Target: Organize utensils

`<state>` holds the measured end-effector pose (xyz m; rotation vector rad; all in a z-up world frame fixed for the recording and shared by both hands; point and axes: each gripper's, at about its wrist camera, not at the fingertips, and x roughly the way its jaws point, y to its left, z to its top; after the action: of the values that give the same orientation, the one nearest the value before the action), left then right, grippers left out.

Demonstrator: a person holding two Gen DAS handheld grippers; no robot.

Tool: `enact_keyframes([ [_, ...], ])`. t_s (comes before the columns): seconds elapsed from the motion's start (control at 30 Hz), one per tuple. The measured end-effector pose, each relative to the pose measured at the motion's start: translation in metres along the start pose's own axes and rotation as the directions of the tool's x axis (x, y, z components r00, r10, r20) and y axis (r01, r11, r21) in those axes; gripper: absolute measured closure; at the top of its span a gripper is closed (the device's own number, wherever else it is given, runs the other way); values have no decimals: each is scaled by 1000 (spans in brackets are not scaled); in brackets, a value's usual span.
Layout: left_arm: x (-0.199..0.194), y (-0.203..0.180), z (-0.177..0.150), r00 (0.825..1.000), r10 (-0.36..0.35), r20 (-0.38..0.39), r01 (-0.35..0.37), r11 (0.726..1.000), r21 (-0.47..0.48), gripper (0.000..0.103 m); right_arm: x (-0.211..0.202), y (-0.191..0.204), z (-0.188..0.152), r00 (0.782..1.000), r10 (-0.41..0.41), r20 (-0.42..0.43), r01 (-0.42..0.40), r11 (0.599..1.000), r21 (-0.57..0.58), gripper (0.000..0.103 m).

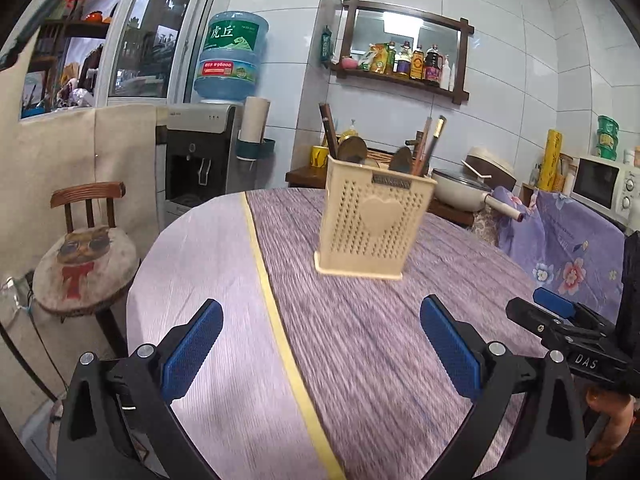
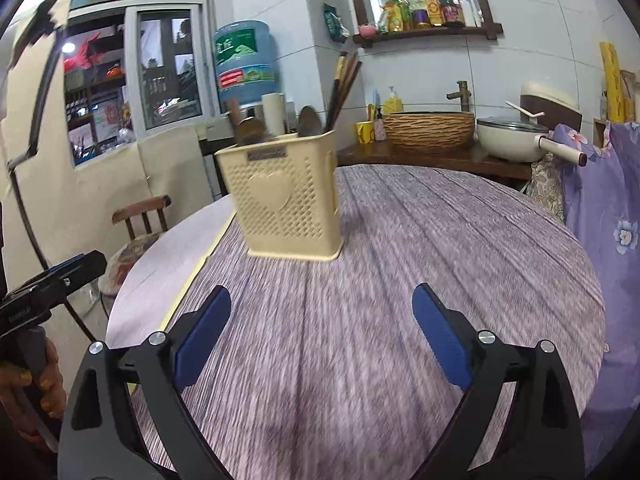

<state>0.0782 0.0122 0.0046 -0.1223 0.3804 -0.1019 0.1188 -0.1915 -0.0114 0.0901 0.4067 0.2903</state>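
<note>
- Two views, left wrist first: left gripper (image 1: 320,344) has its jaws spread wide, nothing between the blue pads – just bare table (image 1: 360,340) w/ a yellow tape line (image 1: 276,320) running under it.
- Cream utensil holder (image 1: 372,224) stands upright mid-table, well ahead of the gripper; spoons (image 1: 352,150) & chopsticks (image 1: 434,136) stick out the top.
- Right gripper (image 1: 558,308) shows at the right edge, a hand under it.
- Right wrist view: right gripper (image 2: 322,332) also wide open, empty – holder (image 2: 286,204) ahead, slightly left, apart from it.
- Chopsticks (image 2: 344,84) lean in the back corner, spoons (image 2: 310,122) in front.
- Handling, my guess: holder is thin perforated plastic, light, stiff-ish, prob tips easily w/ tall contents – take it across the side walls, low.
- Spoons and sticks look like wood – light, rigid, not fragile; sticks are thin & may slip, so pinch them mid-shaft.
</note>
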Motion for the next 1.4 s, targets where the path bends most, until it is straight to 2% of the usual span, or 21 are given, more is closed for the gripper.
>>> enact_keyframes([
  [0.13, -38, -7, -28, 996, 41, 74, -42, 999, 12, 5, -43, 27, -36, 996, -2, 84, 6, 999, -46, 6],
  [0.23, -56, -12, -37, 995, 56, 87, -57, 998, 16, 5, -68, 46, -52, 994, -7, 113, 19, 994, -104, 6],
  [0.47, -76, -22, -34, 992, 22, 126, -24, 1000, 16, 5, -108, 59, -54, 982, -2, 188, 29, 990, -139, 6],
  [0.63, -86, -25, -48, 993, -12, 121, 12, 1000, 0, 5, -128, 54, -55, 971, -11, 238, 39, 993, -114, 6],
  [1.4, -89, -32, -49, 993, -8, 115, 7, 1000, 14, 5, -125, 45, -56, 977, -18, 211, 35, 996, -77, 6],
])
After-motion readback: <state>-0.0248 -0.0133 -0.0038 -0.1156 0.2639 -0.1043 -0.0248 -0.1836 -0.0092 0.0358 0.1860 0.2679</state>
